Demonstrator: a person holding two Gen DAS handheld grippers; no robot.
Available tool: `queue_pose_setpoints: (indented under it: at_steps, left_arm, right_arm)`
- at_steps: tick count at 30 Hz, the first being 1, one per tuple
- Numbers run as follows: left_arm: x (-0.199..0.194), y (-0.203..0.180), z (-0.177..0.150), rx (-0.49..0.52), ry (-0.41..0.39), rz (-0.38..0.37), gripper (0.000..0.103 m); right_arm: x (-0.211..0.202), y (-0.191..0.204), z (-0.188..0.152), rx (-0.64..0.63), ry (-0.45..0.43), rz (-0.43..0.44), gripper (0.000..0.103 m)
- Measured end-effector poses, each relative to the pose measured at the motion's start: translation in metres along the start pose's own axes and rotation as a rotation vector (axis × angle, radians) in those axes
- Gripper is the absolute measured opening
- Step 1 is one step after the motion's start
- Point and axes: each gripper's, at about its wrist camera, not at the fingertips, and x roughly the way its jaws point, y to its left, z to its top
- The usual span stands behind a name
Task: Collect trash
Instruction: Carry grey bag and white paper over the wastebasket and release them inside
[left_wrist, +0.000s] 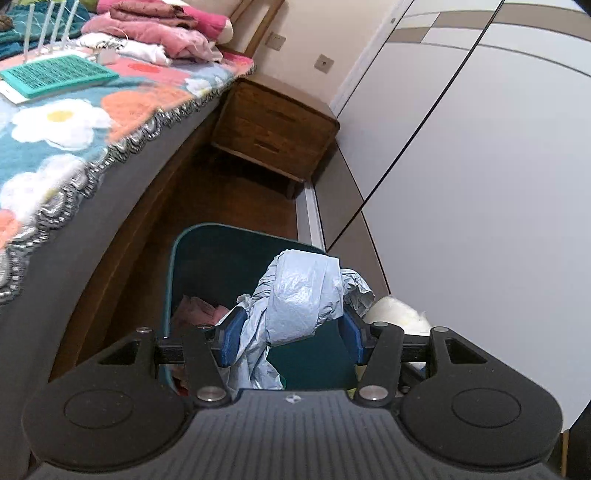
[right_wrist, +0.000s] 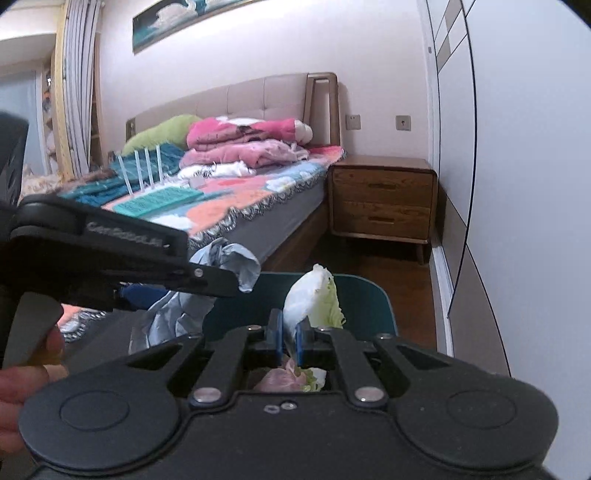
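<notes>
I am holding my left claw (left_wrist: 291, 332) clenched on the crumpled blue bag (left_wrist: 299, 295) and my right claw (right_wrist: 290, 338) pinching the white bag (right_wrist: 314, 295) above the teal bin (left_wrist: 221, 266); next I am needing to release both.

The crumpled bag (left_wrist: 295, 295) is pale blue against the dark teal bin (left_wrist: 207, 258), and the gripper pads (left_wrist: 231, 334) are blue. A blanket (left_wrist: 74, 125) on the bed shows white and coral flowers on teal, with a grey-and-white scalloped edge. The nightstand (right_wrist: 382, 199) is brown wood.

The left black gripper with blue pads (left_wrist: 291, 332) is clamped half-wide at lower centre; the right black gripper (right_wrist: 290, 334) is pinched nearly closed; a hand (right_wrist: 22, 373) shows lower left
</notes>
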Motion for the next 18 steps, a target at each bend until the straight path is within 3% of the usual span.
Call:
queue_pose_setpoints:
  at_steps: [15,18]
  left_arm:
    - [0.07,0.003,-0.018,0.074,0.139,0.136,0.055]
    - [0.076,-0.004,-0.023,0.126,0.144,0.145,0.055]
  right_arm:
    - [0.064,0.008,-0.016,-0.047,0.207,-0.047,0.006]
    - [0.069,0.01,-0.022,-0.057,0.238,-0.047,0.01]
